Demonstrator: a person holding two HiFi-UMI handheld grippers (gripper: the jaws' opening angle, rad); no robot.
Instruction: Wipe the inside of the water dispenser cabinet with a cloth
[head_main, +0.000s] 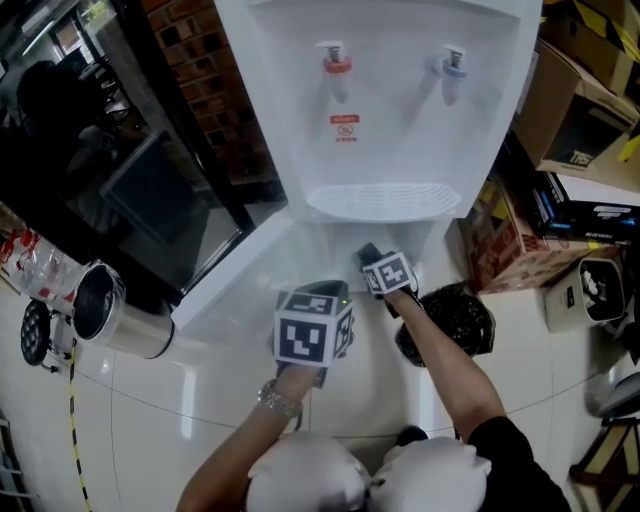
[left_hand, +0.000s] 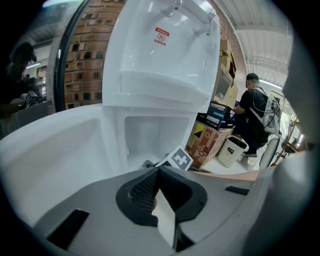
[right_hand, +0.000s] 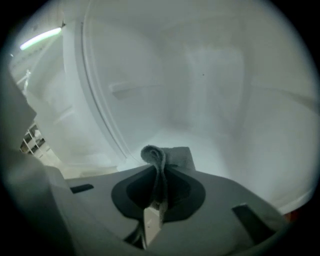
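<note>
Cloth (right_hand: 167, 156): fold upright, tip pointing into cabinet (right_hand: 215, 90).
Right gripper (right_hand: 159, 172): pinching cloth, arm stretched inside.
Left gripper (left_hand: 159, 175): jaws together, empty.

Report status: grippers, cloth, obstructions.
Left gripper shut, empty, in front of cabinet. Right gripper shut on cloth, inside cabinet. Door open; no obstruction seen.

The left tool (left_hand: 159, 171) had its jaws pressed together with nothing between them. It was carried low on the bare left forearm (head_main: 235, 445), which angled forward and to the right. The right tool (right_hand: 156, 176) was reached further forward on the straighter right arm (head_main: 450, 365), its jaws clamped on a fold of grey cloth (right_hand: 172, 156) that stuck out past the tips.
</note>
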